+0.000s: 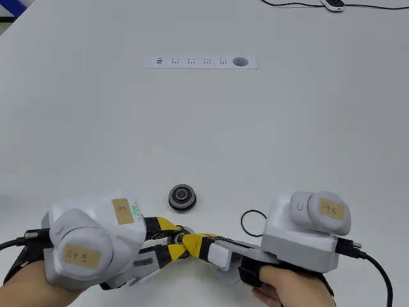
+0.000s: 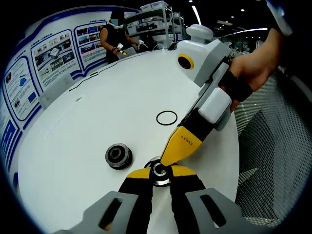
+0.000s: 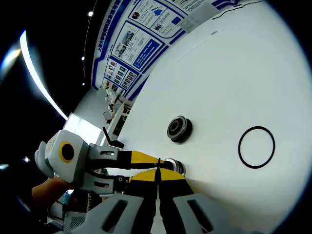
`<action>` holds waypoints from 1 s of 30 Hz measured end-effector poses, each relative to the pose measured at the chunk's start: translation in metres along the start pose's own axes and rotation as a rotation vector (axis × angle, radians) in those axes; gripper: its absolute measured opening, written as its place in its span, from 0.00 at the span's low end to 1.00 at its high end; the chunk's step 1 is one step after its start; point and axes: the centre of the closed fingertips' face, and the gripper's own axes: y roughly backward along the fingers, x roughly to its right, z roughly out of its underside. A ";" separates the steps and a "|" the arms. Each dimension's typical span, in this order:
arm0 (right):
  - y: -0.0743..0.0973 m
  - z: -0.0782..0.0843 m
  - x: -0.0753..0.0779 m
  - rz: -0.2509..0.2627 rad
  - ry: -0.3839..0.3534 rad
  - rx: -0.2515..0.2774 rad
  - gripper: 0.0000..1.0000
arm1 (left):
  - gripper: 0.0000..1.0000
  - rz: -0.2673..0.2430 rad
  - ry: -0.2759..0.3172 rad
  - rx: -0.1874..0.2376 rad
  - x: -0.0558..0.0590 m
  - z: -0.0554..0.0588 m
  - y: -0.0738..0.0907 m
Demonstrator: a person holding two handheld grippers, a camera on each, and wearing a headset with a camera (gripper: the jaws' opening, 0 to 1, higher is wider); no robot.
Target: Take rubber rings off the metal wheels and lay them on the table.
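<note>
Two grippers meet close to the near edge of the table. Your left gripper clamps a metal wheel; your right gripper has its jaws pressed together at the wheel's rim. A second wheel and a loose rubber ring lie just beyond, apart, with open tabletop running on to a power strip.

On the table, one wheel lies just ahead of the grippers. A second wheel sits between the left gripper's jaws, with the right gripper meeting it from the right. A ring lies flat to the right of both wheels. A power strip lies far behind.
</note>
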 end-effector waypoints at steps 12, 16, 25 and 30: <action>0.004 -0.001 0.001 0.002 -0.039 0.009 0.02 | 0.13 -0.001 -0.003 -0.001 0.000 0.000 0.000; 0.004 0.001 0.004 0.009 -0.058 0.011 0.02 | 0.13 -0.009 0.008 0.004 0.000 0.000 0.000; 0.006 0.002 0.005 0.012 -0.089 0.017 0.02 | 0.14 -0.018 0.041 0.000 0.000 0.000 0.001; 0.005 0.003 0.005 0.007 -0.106 0.018 0.02 | 0.14 -0.017 0.039 0.003 0.001 -0.002 0.001</action>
